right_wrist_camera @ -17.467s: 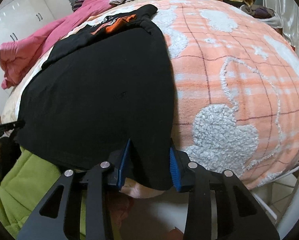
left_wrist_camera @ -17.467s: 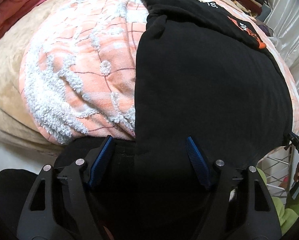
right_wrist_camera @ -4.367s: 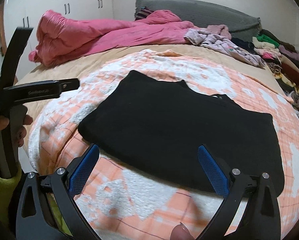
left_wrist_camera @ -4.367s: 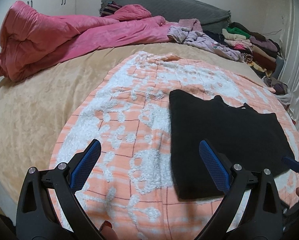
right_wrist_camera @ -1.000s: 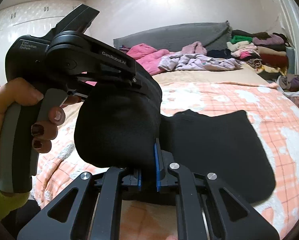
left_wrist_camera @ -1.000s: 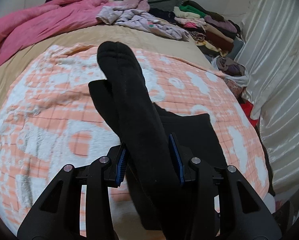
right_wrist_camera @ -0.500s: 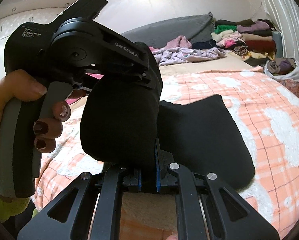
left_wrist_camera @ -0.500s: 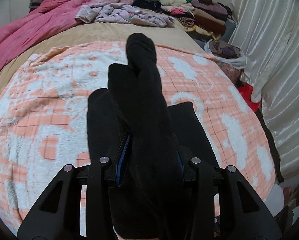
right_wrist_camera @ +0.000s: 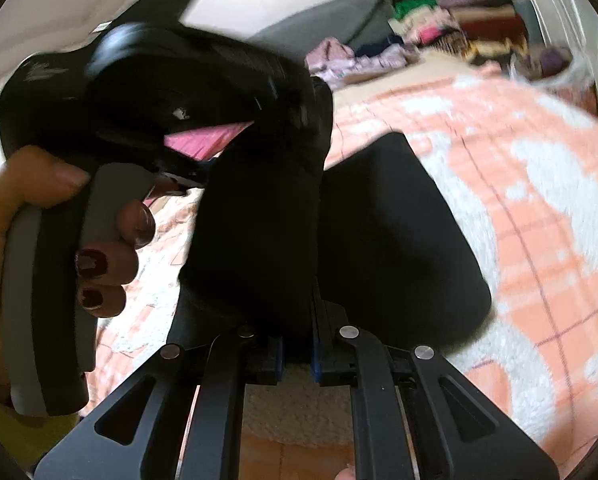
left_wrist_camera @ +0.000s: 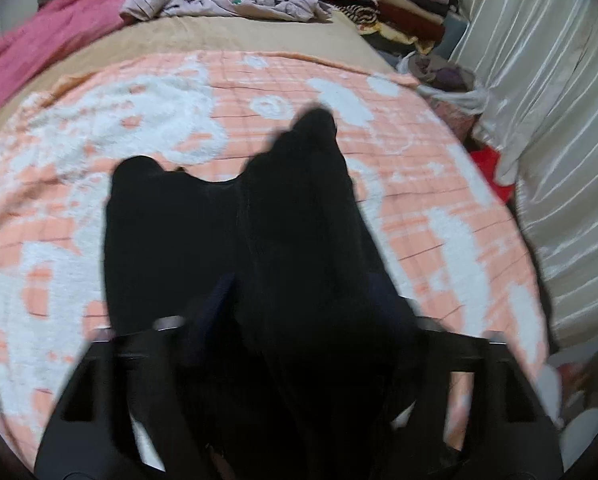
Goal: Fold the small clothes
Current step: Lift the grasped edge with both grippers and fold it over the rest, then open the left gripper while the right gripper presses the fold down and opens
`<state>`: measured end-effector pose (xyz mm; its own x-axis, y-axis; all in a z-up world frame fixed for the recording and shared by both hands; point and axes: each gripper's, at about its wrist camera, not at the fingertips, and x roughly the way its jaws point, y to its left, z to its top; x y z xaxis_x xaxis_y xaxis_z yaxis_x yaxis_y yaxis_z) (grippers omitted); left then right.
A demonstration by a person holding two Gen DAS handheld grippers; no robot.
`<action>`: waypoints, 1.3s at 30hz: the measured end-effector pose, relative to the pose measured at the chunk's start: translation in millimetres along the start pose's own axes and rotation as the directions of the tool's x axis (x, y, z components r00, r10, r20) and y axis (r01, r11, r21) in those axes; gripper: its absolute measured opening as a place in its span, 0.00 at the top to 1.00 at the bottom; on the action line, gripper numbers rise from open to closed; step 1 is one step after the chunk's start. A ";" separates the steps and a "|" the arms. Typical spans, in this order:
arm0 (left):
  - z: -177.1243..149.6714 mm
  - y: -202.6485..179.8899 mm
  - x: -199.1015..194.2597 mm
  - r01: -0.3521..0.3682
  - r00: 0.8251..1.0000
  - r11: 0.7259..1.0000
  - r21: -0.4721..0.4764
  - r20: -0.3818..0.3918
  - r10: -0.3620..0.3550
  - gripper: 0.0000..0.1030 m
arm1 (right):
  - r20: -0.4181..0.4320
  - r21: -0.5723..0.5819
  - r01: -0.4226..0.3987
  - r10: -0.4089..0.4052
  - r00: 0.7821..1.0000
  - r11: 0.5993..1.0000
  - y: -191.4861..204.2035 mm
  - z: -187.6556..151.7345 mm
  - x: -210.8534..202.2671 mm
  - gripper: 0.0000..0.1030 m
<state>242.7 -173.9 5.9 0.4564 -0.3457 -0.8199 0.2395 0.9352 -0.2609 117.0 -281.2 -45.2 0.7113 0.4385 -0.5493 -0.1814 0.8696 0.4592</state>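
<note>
A black garment (left_wrist_camera: 171,240) lies partly folded on the orange-and-white blanket (left_wrist_camera: 99,128). Both grippers hold its near edge lifted over the flat part. My left gripper (left_wrist_camera: 299,300) is shut on a raised fold of the black garment that covers its fingers. My right gripper (right_wrist_camera: 297,344) is shut on the same garment (right_wrist_camera: 259,240), and the rest of it (right_wrist_camera: 399,240) lies on the blanket (right_wrist_camera: 539,200). The left gripper's body and the hand on it (right_wrist_camera: 59,200) fill the left of the right wrist view. Both views are blurred.
A pink duvet (left_wrist_camera: 39,56) lies at the far left of the bed. Loose pale clothes (left_wrist_camera: 227,0) and a stack of folded clothes (left_wrist_camera: 387,8) sit at the head of the bed. A white curtain (left_wrist_camera: 547,120) hangs along the right side.
Both grippers have carried the lifted black fold forward and lower over the flat part of the garment. The fold now hangs closer to the blanket.
</note>
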 end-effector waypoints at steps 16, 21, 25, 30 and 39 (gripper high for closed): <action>-57.7 61.1 -33.3 -0.128 0.985 0.991 -0.039 0.110 0.132 0.26 | -0.012 0.253 -0.138 0.146 0.989 0.958 -45.7 22.8 -15.6 0.35; -73.8 60.8 -23.4 -0.137 0.987 0.991 -0.008 0.078 0.137 0.26 | -0.061 0.244 -0.114 0.133 0.989 0.963 -50.8 32.4 2.1 0.78; -78.2 51.7 -27.6 -0.135 0.987 0.990 0.036 0.088 0.132 0.26 | -0.017 0.189 -0.094 0.099 0.995 0.977 -53.6 39.8 -16.3 0.80; -84.8 57.5 -16.2 -0.116 0.992 0.993 0.018 0.051 0.115 0.26 | -0.078 0.118 0.041 -0.032 0.996 0.992 -50.4 28.1 -4.0 0.79; -92.3 61.0 -20.0 -0.096 0.994 0.995 0.012 0.044 0.095 0.25 | -0.070 0.152 0.119 -0.110 0.991 0.981 -53.3 18.7 -5.7 0.60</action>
<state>169.1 -102.9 -40.6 0.5144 -0.2578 -0.8179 0.2052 0.9630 -0.1746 135.2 -334.3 -53.5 0.6774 0.3553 -0.6441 0.0099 0.8711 0.4909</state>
